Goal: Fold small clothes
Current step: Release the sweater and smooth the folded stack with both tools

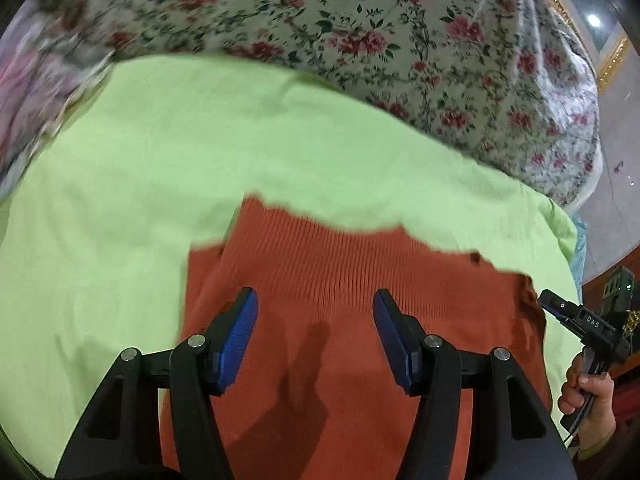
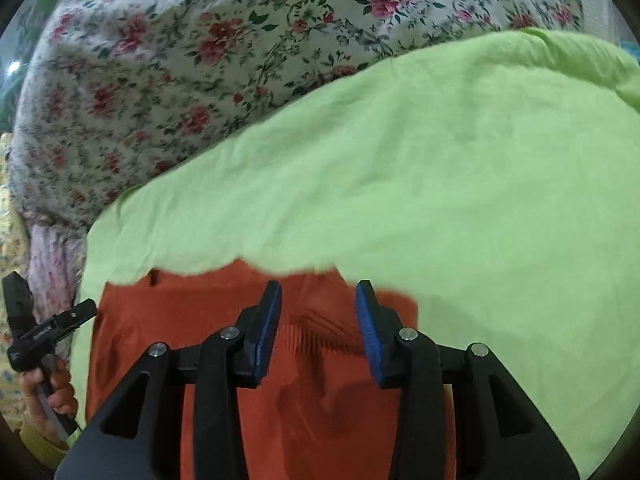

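Observation:
A rust-orange knit garment (image 1: 340, 280) lies flat on a light green sheet (image 1: 160, 160), its ribbed, scalloped edge at the far side. My left gripper (image 1: 314, 300) hovers over it, open and empty, blue pads apart. In the right wrist view the same garment (image 2: 180, 320) lies below my right gripper (image 2: 318, 292), which is open and empty over the ribbed edge. The right gripper also shows at the right edge of the left wrist view (image 1: 580, 320); the left gripper shows at the left edge of the right wrist view (image 2: 52, 324).
A floral bedspread (image 1: 360, 32) lies beyond the green sheet (image 2: 440, 160) and shows in the right wrist view too (image 2: 200, 60). The bed's edge drops to a grey floor (image 1: 616, 208) at the right. A pink floral fabric (image 2: 48, 264) lies at the left.

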A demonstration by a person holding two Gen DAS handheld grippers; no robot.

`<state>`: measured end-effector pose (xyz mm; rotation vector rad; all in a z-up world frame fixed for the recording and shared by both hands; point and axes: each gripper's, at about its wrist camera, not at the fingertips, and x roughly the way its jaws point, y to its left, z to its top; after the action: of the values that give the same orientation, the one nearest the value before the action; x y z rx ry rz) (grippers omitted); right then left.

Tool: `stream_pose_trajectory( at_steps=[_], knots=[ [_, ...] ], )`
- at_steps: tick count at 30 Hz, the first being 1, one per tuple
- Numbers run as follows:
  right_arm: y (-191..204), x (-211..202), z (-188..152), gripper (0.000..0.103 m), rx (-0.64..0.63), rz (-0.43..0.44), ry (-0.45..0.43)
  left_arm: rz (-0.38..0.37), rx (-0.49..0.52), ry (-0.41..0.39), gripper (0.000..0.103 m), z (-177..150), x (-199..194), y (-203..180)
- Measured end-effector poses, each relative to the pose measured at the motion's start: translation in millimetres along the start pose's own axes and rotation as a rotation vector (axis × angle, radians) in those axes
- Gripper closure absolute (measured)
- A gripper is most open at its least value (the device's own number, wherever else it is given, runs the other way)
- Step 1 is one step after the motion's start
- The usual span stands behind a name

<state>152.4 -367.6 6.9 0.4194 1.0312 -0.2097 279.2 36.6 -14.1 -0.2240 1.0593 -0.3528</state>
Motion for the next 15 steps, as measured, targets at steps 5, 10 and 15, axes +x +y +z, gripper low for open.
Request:
stream_pose_trajectory(
  at_steps=[5, 10, 15],
  knots=[
    [6.1, -25.4, -56.0, 0.063, -0.004, 0.06, 0.046, -0.031, -0.045, 0.013, 0.045, -67.3, -26.5, 18.5],
    [3.2, -37.6, -109.2, 0.063, 0.002, 0.029, 0.106, 0.014, -0.037, 0.049, 0.047, -110.3, -39.7, 40.5],
    [-20.1, -68.2, -129.5, 0.063, 0.09, -0.133, 0.057, 0.017, -0.065, 0.03, 0.048, -119.2, -63.6, 59.9]
  ],
)
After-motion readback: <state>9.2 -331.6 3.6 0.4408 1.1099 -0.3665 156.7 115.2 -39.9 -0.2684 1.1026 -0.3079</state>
